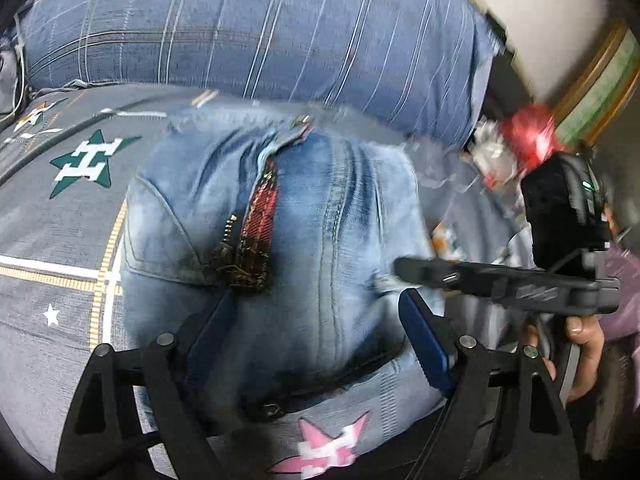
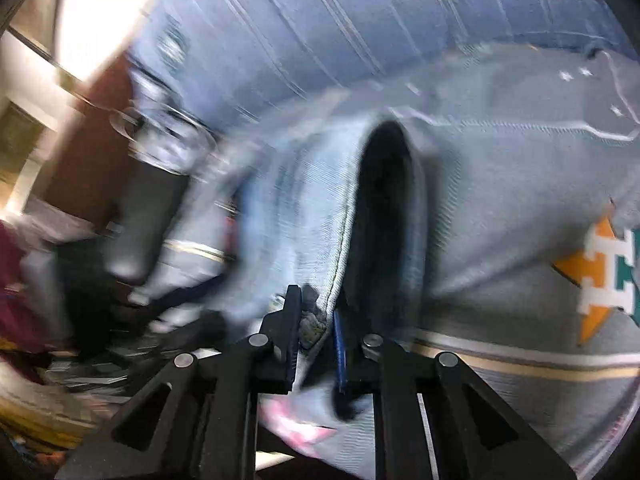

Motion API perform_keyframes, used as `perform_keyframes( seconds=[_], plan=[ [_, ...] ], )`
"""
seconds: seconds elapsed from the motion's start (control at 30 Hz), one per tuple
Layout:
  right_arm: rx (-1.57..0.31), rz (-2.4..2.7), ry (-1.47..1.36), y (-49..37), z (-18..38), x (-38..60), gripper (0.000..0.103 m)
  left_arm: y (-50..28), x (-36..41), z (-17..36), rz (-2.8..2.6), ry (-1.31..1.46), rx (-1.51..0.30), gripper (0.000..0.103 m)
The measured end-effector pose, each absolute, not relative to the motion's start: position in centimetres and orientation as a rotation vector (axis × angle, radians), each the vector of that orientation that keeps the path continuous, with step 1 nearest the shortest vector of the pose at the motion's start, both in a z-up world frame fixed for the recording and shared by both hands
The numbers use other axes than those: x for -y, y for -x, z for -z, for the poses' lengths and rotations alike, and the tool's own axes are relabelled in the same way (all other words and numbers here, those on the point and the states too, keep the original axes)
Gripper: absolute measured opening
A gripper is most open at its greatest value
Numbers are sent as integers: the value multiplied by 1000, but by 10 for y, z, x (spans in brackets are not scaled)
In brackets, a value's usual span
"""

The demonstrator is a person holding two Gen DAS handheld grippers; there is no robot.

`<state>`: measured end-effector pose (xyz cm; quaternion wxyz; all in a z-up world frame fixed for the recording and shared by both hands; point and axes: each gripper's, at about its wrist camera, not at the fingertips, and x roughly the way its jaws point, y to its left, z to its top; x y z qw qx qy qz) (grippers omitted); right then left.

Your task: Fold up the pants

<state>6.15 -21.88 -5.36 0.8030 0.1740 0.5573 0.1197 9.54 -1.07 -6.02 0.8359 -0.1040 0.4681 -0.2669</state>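
Faded light-blue denim pants (image 1: 256,216): right gripper (image 2: 316,332) clenches a hem at 6 o'clock, may slip; left gripper (image 1: 316,344) gapes.

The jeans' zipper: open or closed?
Open. The jeans' zipper gapes, showing red checked lining inside.

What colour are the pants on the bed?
Light blue washed denim pants, clearest in the left wrist view.
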Motion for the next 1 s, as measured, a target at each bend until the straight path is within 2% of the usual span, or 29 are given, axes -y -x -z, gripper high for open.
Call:
perform_keyframes(
  seconds=[0.07,0.13,0.2,0.33,0.37,0.5,0.63,0.73,0.87,1.0],
  plan=[
    [-1284,-225,-365,-68,81,214,14,-98,20,73,534,174,-1028,83],
    [-1273,-231,-406,-70,80,218,17,-97,29,69,515,104,-999,83],
    [-1214,-259,-425,-67,68,223,27,-92,23,58,548,147,-972,84],
    [-1077,-313,-493,-55,39,238,69,-94,-15,37,598,357,-926,88],
    [-1052,-305,-510,-54,37,243,73,-97,-25,34,588,396,-913,89],
    [-1016,-242,-605,-54,41,262,73,-115,-52,27,463,468,-916,89],
    [-1025,-198,-628,-57,46,272,73,-120,-56,15,364,406,-913,89],
    [-949,-174,-608,-53,32,275,73,-119,-49,9,358,357,-859,89],
    [-885,-119,-540,-43,19,268,73,-107,-48,29,280,291,-839,90],
    [-951,-115,-506,-53,30,259,75,-121,-61,44,294,388,-922,90]
  ],
)
